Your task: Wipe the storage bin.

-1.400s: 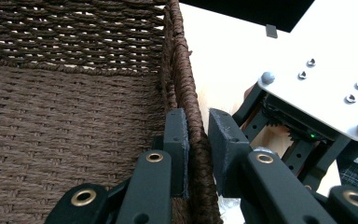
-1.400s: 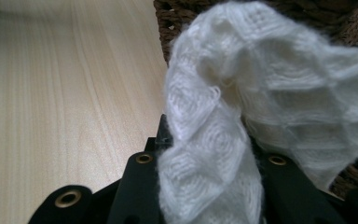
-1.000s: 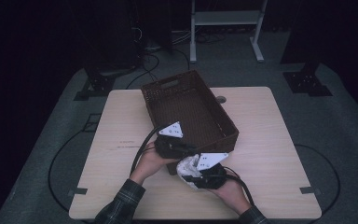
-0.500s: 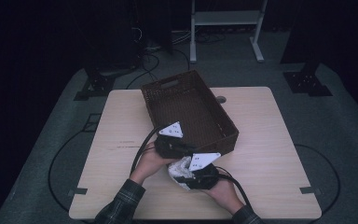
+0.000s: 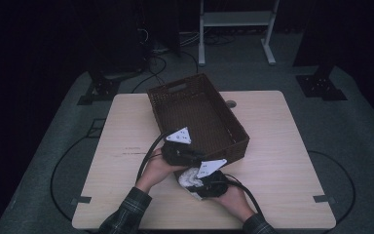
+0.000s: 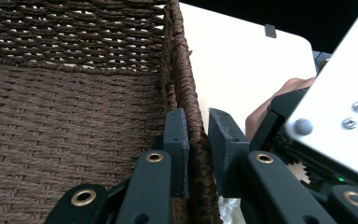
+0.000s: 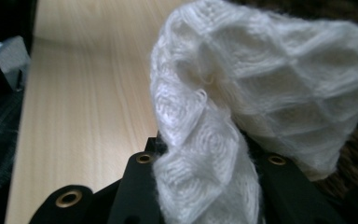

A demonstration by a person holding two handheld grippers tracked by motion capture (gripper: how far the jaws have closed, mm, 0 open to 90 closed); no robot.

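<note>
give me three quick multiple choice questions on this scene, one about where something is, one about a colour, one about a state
1. Where does the left gripper sit?
A. astride the near wall of the basket
B. flat on the floor
C. at the far edge of the table

2. What colour is the knitted cloth?
A. red
B. white
C. dark blue

3. What is the state of the right gripper?
A. wide open with nothing between its jaws
B. lying unheld on the table
C. shut on the cloth

Answers:
1. A, the left gripper view shows one jaw inside the woven wall and one outside it.
2. B, the right gripper view shows white knit against the pale wood.
3. C, the cloth is bunched between the two black jaws in the right gripper view.
</note>
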